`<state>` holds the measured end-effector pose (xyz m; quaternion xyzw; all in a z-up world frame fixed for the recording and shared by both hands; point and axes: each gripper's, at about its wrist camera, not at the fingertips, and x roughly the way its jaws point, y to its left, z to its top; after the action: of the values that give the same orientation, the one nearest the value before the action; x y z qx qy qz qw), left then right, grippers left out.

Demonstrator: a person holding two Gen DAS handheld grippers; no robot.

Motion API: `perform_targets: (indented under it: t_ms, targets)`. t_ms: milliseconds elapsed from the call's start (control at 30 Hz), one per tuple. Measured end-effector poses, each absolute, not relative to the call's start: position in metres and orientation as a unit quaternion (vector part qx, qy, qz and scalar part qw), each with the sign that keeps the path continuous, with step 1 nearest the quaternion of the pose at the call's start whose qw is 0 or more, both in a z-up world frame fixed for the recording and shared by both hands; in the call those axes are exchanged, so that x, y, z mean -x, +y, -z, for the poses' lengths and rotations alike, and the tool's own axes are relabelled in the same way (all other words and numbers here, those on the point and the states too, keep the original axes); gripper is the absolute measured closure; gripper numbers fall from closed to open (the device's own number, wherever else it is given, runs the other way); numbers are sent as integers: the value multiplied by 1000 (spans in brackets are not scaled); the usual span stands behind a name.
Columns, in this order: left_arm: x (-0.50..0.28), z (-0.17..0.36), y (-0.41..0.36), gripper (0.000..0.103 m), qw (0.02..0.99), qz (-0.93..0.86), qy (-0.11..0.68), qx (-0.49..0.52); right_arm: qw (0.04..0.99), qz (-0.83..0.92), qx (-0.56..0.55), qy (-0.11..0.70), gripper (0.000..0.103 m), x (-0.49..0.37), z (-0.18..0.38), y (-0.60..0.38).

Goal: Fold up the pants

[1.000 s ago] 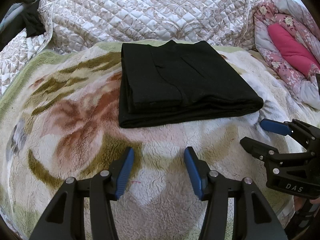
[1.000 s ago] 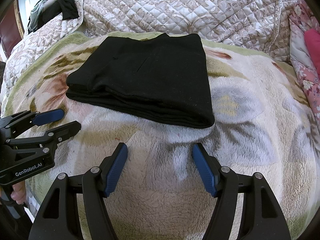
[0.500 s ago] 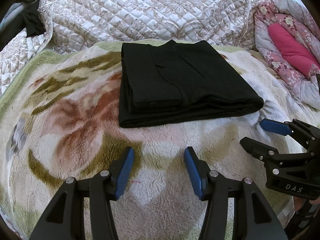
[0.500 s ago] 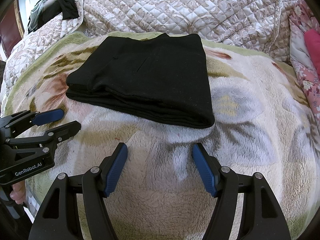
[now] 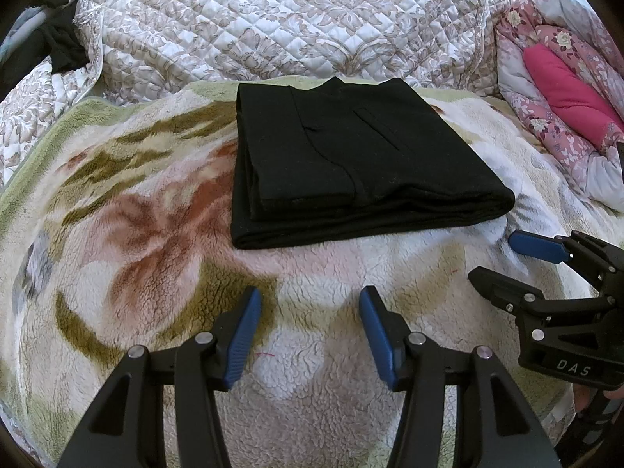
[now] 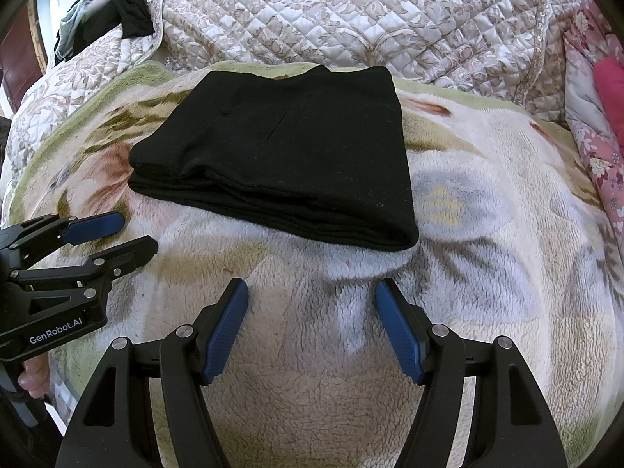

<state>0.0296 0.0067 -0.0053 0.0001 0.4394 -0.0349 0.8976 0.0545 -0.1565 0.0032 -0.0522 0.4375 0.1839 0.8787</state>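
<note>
Both of my grippers are hovering low over the fleece blanket (image 5: pixel 163 273), and neither is holding anything. Left gripper (image 5: pixel 306 333) is showing its blue pads spread wide apart, with only bare blanket between them; right gripper (image 6: pixel 312 325) is standing just as open, also over plain fleece.

I am looking at the black pants (image 5: pixel 351 163) lying straight ahead of both grippers, already gathered into a thick, layered rectangle in the middle of the blanket, just short of the quilted cover (image 5: pixel 292 19) rising behind. Nothing of mine is touching them. Their near edge is facing me with stacked layers showing, and the longer side is running across, left to right.

From my left view the near left corner is lying almost dead ahead, while the rounded folded edge on the right is sitting closer to my right gripper. I am judging the fold as practically done. If any further fold or tidy-up is wanted, each gripper is sitting nearest its own near corner, so both would be reaching forward.
</note>
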Motion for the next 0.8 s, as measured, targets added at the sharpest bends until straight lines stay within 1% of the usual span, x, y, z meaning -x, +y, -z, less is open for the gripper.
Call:
perform_targets:
  t_ms: [800]
  targets:
    - [-30, 5, 6, 47, 897, 35, 440, -1, 880, -183, 54, 435, 34, -55, -3, -157]
